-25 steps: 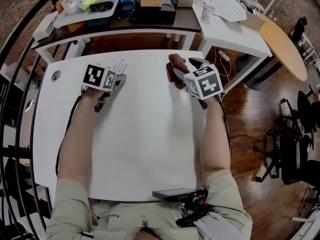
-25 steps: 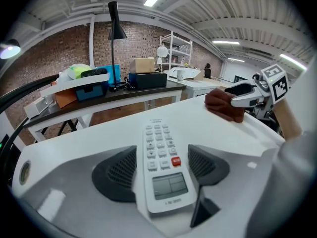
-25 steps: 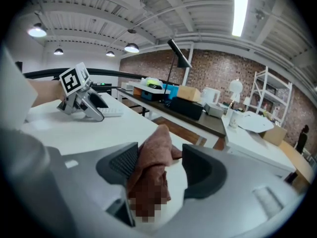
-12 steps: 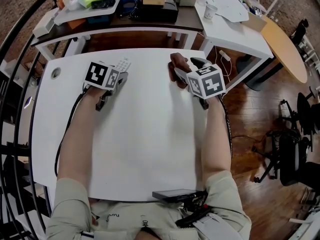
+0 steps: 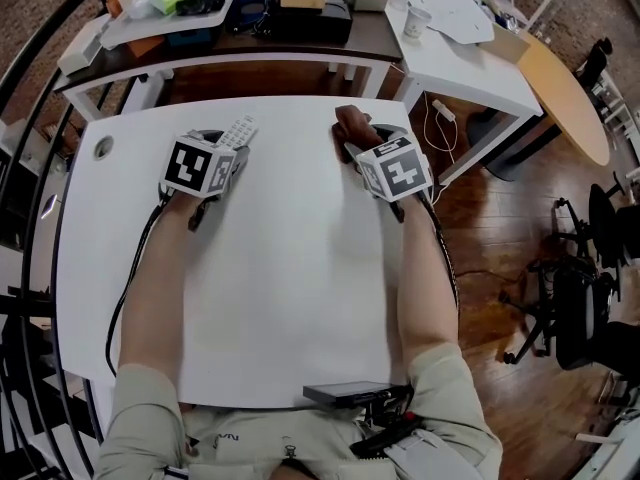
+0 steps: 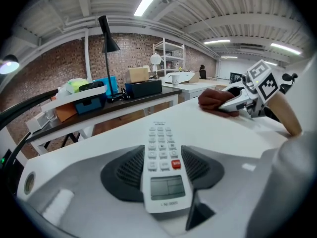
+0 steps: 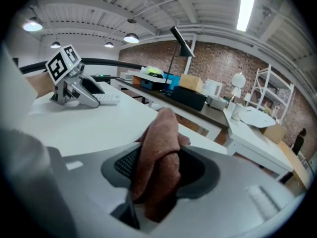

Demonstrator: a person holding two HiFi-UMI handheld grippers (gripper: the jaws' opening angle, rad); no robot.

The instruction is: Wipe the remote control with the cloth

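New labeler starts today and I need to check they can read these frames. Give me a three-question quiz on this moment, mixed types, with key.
1. Which thing stands between the jaws of the left gripper? A pen; B remote control; C spoon.
2. True or false: the cloth lies spread flat, well clear of the right gripper.
3. What colour is the remote control's one coloured button?
Key: 1 B. 2 False: it is bunched between that gripper's jaws; both grippers' jaws have just been closing. 3 Red.
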